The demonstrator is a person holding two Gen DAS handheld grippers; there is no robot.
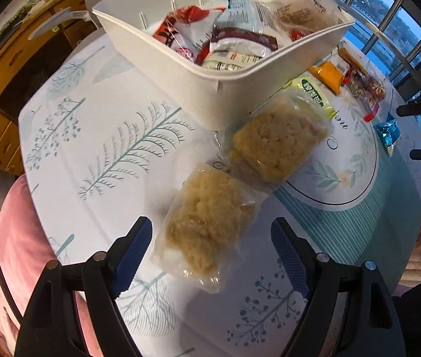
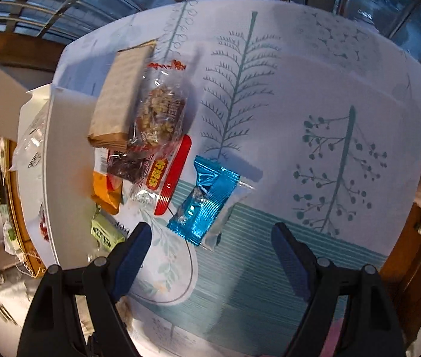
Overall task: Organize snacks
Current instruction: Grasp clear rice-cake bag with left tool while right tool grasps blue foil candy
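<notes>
Leaf-print tablecloth (image 1: 97, 136), pink chair (image 1: 14, 238)

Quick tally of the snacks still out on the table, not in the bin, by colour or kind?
Clear packs of pale rice cake: 2
Blue foil pack: 1
Green pack: 1
Orange pack: 1
Brown paper pack: 1
Clear packs with red print: 2
Total: 8, with the far pile overlapping, so roughly.

- The white plastic bin (image 1: 210, 89) sits on the round table with the tree-print cloth (image 1: 106, 148), and snack packets lie in it.
- Two clear bags of pale crumbly cake (image 1: 210, 223) lie touching, just before the bin.
- The blue foil packet (image 2: 207, 202) lies apart from the pile of clear and brown packets (image 2: 145, 113) beside the bin.
</notes>
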